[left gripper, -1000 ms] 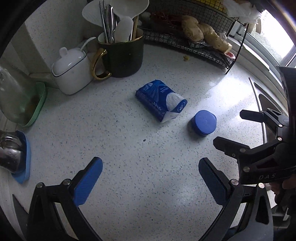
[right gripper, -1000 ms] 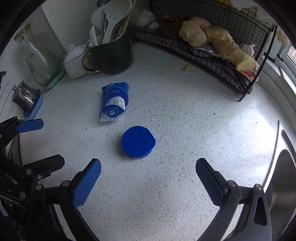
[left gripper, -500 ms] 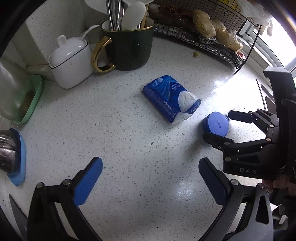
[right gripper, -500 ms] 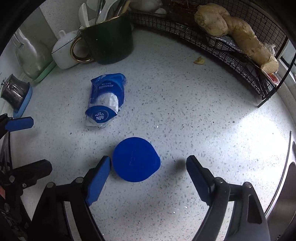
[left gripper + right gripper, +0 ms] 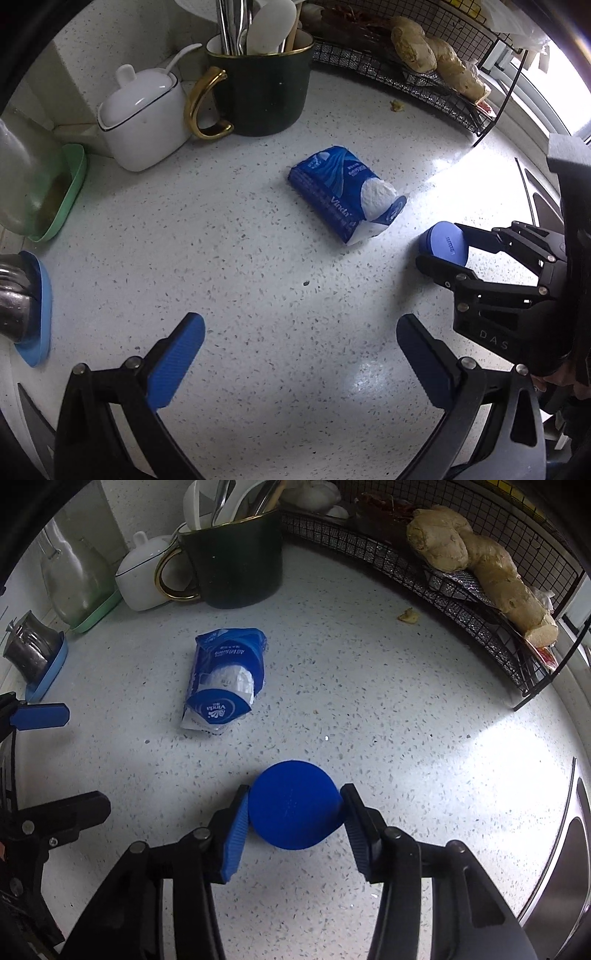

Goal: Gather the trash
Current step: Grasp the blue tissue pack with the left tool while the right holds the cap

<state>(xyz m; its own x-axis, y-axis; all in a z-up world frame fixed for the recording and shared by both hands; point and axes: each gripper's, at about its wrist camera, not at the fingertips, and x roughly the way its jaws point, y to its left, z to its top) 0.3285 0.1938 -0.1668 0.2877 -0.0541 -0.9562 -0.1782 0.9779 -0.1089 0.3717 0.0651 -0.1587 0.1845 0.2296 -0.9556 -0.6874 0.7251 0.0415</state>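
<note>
A round blue lid lies on the speckled white counter; my right gripper is shut on it, one pad on each side. The lid also shows in the left wrist view between the right gripper's black fingers. A blue and white tissue pack lies mid-counter, also seen in the right wrist view, beyond the lid to the left. My left gripper is open and empty, low over bare counter well short of the pack. A small yellowish scrap lies near the wire rack.
A dark green mug of utensils and a white lidded pot stand at the back. A glass jar on a green tray is at left. A black wire rack with ginger runs along the back right. The sink edge is right.
My right gripper moved forward around the blue lid and closed on it. My left gripper moved a little closer to the tissue pack and stayed open.
</note>
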